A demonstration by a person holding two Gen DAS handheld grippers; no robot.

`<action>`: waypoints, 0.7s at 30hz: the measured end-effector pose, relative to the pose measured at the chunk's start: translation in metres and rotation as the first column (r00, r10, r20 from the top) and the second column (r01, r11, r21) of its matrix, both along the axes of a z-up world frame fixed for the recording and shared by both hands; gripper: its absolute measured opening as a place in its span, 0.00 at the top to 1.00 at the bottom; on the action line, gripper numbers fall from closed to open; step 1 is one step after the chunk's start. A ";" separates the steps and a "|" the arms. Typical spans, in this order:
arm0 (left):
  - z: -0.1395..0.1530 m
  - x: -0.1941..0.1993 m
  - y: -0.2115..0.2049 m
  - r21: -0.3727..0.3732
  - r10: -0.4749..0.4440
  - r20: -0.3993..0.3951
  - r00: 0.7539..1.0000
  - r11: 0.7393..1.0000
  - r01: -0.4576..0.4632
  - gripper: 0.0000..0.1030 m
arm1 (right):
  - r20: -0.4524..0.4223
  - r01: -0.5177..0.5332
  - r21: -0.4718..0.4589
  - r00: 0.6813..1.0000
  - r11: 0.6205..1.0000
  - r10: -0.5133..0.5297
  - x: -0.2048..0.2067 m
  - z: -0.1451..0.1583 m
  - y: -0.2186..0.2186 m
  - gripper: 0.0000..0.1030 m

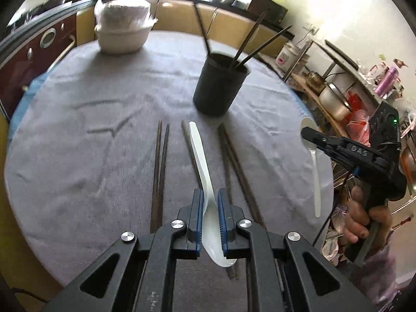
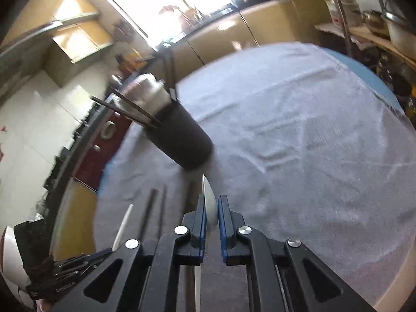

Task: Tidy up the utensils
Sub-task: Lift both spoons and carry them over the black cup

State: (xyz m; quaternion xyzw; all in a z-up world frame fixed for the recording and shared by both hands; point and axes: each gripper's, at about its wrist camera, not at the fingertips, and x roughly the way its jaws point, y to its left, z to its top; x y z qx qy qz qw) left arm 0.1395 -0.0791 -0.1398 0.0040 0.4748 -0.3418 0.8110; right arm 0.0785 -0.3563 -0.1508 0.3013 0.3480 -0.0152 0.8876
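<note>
Each gripper pinched a white spoon clear of the table, the left gripper (image 1: pixel 210 202) holding its spoon (image 1: pixel 201 161) handle pointing far toward the black holder (image 1: pixel 218 85), which stood nearer it than the right gripper (image 1: pixel 312 136).

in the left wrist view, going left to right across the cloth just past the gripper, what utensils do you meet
pair of dark chopsticks → white spoon held in the left gripper → another dark chopstick pair → second white spoon held by the right gripper
</note>
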 end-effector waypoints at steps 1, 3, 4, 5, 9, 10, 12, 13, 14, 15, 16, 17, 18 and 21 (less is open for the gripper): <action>0.005 -0.002 0.000 -0.004 -0.005 0.013 1.000 1.000 0.005 0.89 | 0.014 -0.004 -0.008 1.000 1.000 0.004 0.000 0.004 0.002 0.91; 0.018 -0.004 -0.001 -0.015 -0.023 0.040 0.999 1.000 0.023 0.89 | 0.039 -0.023 -0.011 0.999 1.000 0.023 0.004 0.010 0.007 0.91; 0.023 -0.005 -0.002 -0.015 -0.030 0.051 0.998 0.999 0.031 0.89 | 0.048 -0.026 -0.013 0.998 1.000 0.027 0.004 0.013 0.008 0.91; 0.029 -0.006 -0.003 -0.013 -0.041 0.068 0.997 0.999 0.042 0.89 | 0.062 -0.026 -0.019 0.998 0.999 0.027 0.006 0.017 0.010 0.91; 0.050 -0.002 -0.008 -0.008 -0.056 0.118 0.991 0.998 0.058 0.93 | 0.094 -0.039 -0.041 0.995 0.998 0.043 0.022 0.033 0.011 0.91; 0.057 0.001 -0.009 -0.009 -0.053 0.143 0.988 0.998 0.055 0.93 | 0.107 -0.041 -0.049 0.993 0.998 0.046 0.025 0.039 0.012 0.91; 0.070 0.009 -0.013 -0.015 -0.051 0.184 0.982 0.998 0.055 0.93 | 0.147 -0.043 -0.065 0.988 0.997 0.052 0.031 0.052 0.013 0.91; 0.074 0.014 -0.016 -0.013 -0.055 0.195 0.979 0.998 0.059 0.93 | 0.170 -0.044 -0.078 0.984 0.996 0.057 0.034 0.059 0.014 0.91; 0.077 0.018 -0.019 -0.008 -0.064 0.205 0.977 0.998 0.067 0.93 | 0.190 -0.048 -0.096 0.980 0.994 0.065 0.039 0.066 0.016 0.91; 0.080 0.021 -0.022 -0.004 -0.071 0.213 0.974 0.997 0.074 0.93 | 0.199 -0.058 -0.111 0.977 0.992 0.079 0.045 0.072 0.017 0.91; 0.083 0.027 -0.026 0.006 -0.082 0.225 0.971 0.997 0.082 0.93 | 0.195 -0.073 -0.120 0.976 0.990 0.096 0.052 0.076 0.019 0.91; 0.084 0.030 -0.028 0.017 -0.084 0.233 0.969 0.996 0.082 0.93 | 0.185 -0.090 -0.122 0.976 0.988 0.112 0.059 0.078 0.019 0.91; 0.084 0.034 -0.029 0.025 -0.082 0.237 0.968 0.997 0.078 0.93 | 0.171 -0.100 -0.121 0.978 0.988 0.120 0.066 0.078 0.019 0.91; 0.075 0.046 -0.025 0.018 -0.066 0.201 0.977 0.998 0.063 0.93 | 0.139 -0.110 -0.109 0.982 0.988 0.125 0.083 0.074 0.018 0.91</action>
